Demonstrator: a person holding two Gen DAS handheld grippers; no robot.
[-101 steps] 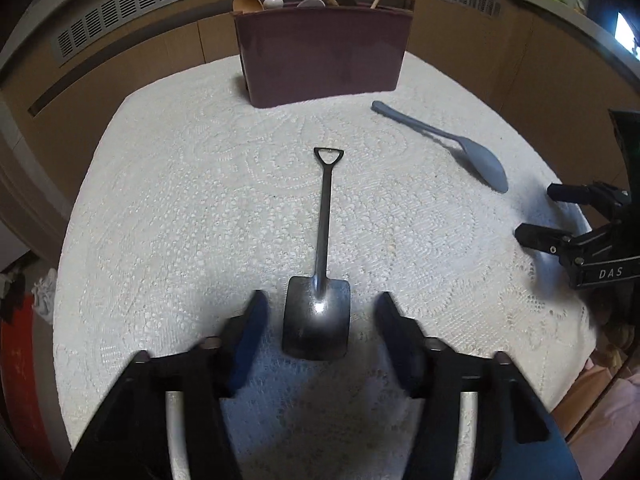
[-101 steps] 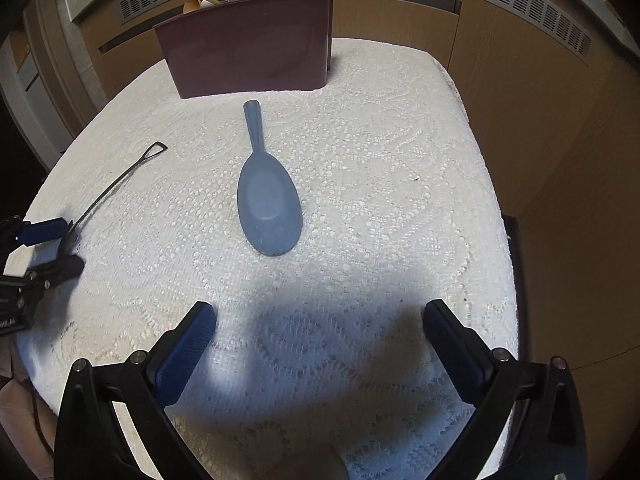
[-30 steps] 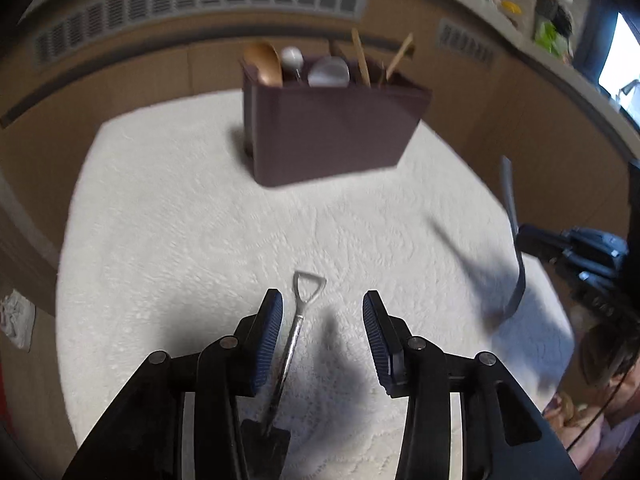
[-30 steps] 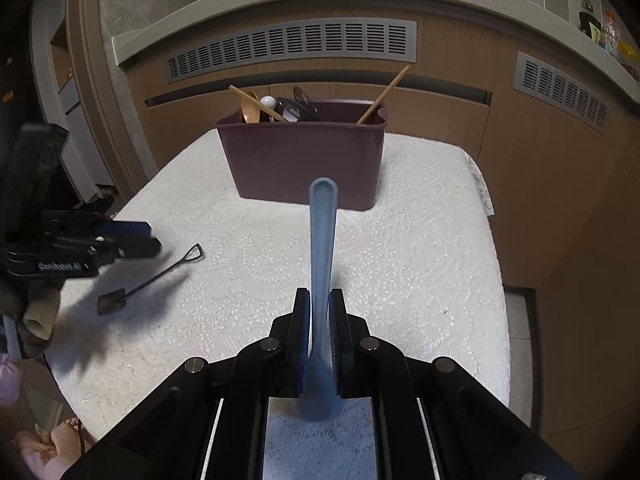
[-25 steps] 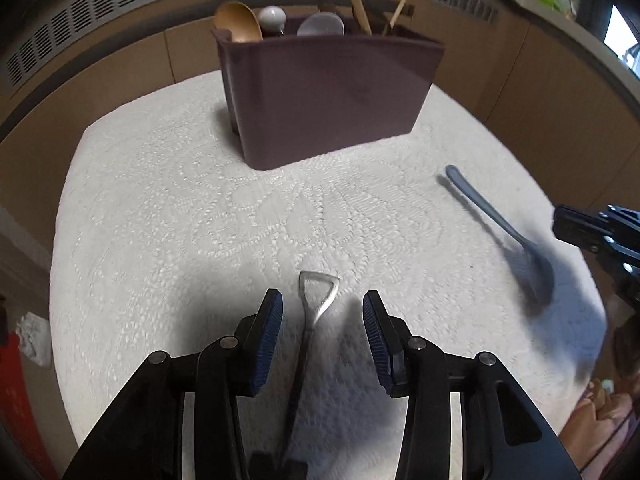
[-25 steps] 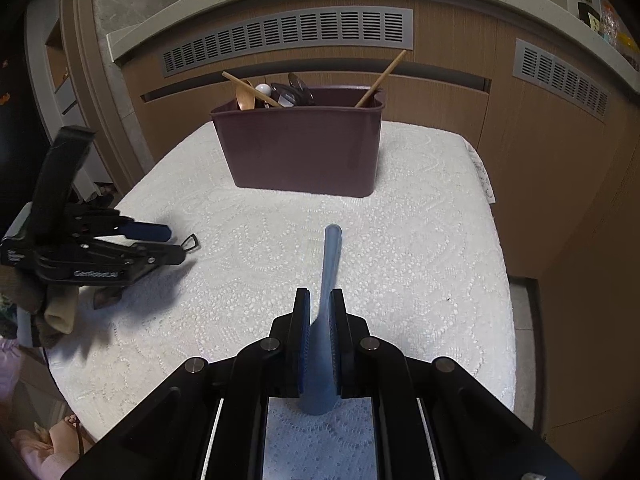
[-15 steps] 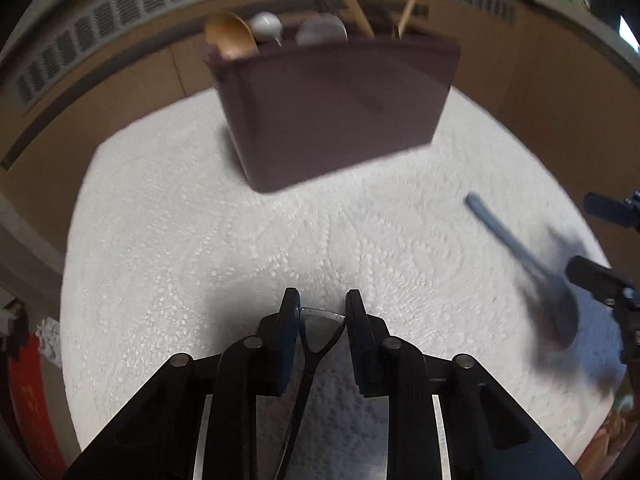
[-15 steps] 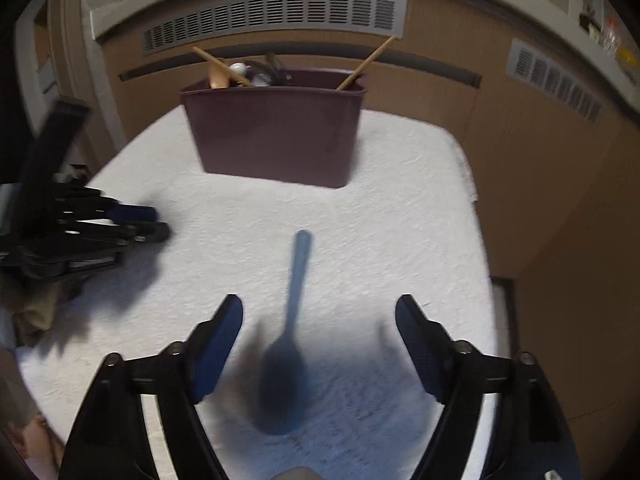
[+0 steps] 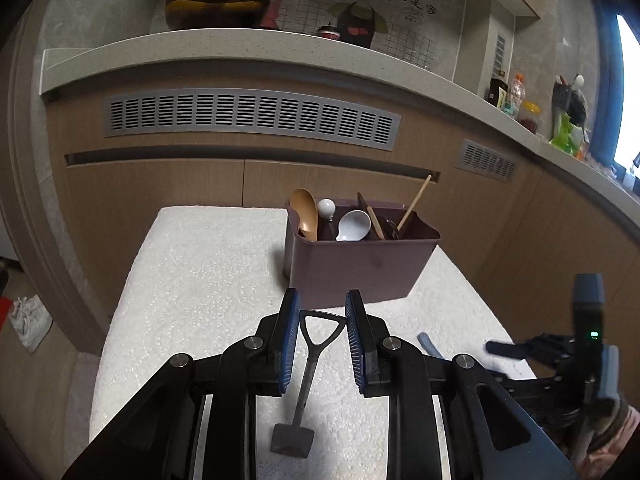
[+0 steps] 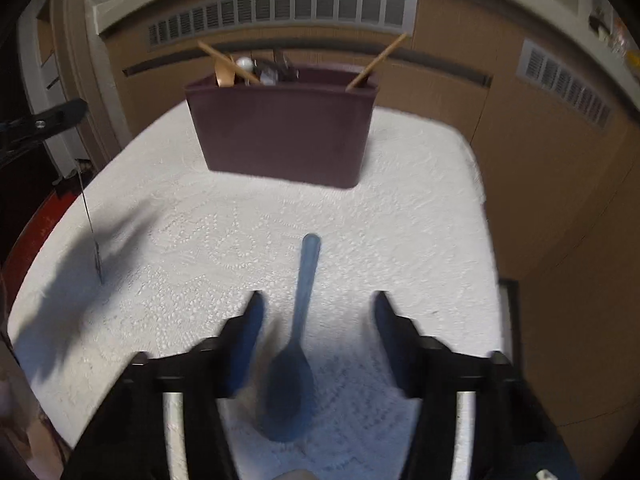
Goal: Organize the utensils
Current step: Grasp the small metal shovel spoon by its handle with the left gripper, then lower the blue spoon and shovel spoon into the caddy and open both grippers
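Observation:
My left gripper (image 9: 322,308) is shut on the triangular handle of a black shovel-shaped spoon (image 9: 306,376), which hangs blade-down above the white lace cloth (image 9: 200,280). In the right wrist view the spoon (image 10: 90,224) hangs at the far left. My right gripper (image 10: 318,312) is open around a blue-grey plastic spoon (image 10: 298,340) lying on the cloth, handle toward a maroon utensil bin (image 10: 284,136). The bin (image 9: 356,268) holds wooden and white spoons and chopsticks.
The cloth-covered table (image 10: 440,220) stands before wooden cabinets with vent grilles (image 9: 248,116). A grey counter (image 9: 240,48) with a pot and bottles runs above. The right gripper's body (image 9: 568,364) is at the right in the left wrist view.
My left gripper closed on the shovel spoon's handle and lifted it upright. My right gripper let go of the blue spoon, which now lies on the cloth, and stands open over it.

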